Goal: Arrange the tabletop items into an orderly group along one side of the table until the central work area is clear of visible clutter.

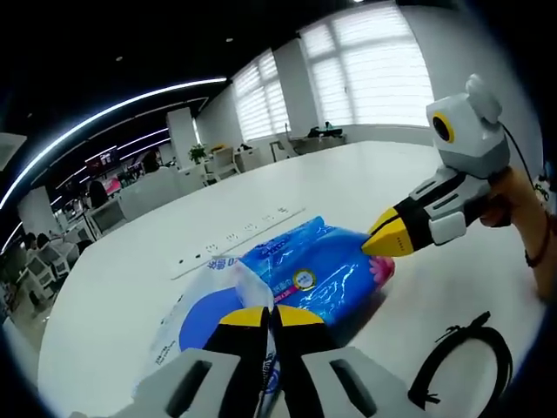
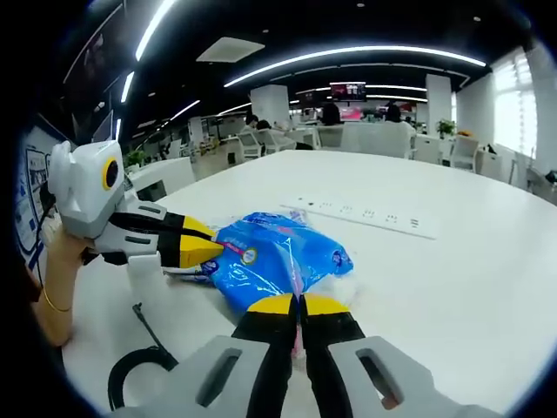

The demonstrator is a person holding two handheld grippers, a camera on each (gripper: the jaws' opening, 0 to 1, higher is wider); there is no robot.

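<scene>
Blue plastic, glossy and crinkled: the soft pack (image 1: 309, 274) lies on the white tabletop (image 1: 365, 187), near the middle, just this side of the recessed socket strip (image 1: 239, 237). I have it pinched from both ends. My left gripper (image 1: 271, 315) has its jaws closed on the pale, loose edge of the wrapper; my right gripper (image 2: 300, 305) is closed on the opposite edge, where a pink seam shows between the yellow tips. In the left gripper view the right gripper's tips meet the pack's far corner (image 1: 383, 246); in the right gripper view the left gripper's tips (image 2: 204, 252) do the same.

Risks, as I judge them. Both holds are on thin film, not on the body of the pack, so a lift or a pull in opposed directions could stretch or tear the wrapper, or let one edge slip free and the pack swing from the other. Uneven motion of my two hands would cause this. A coiled black cable (image 1: 461, 366) lies on the tabletop beside the pack; dragging the pack low toward that side could snag it and pull it along.
</scene>
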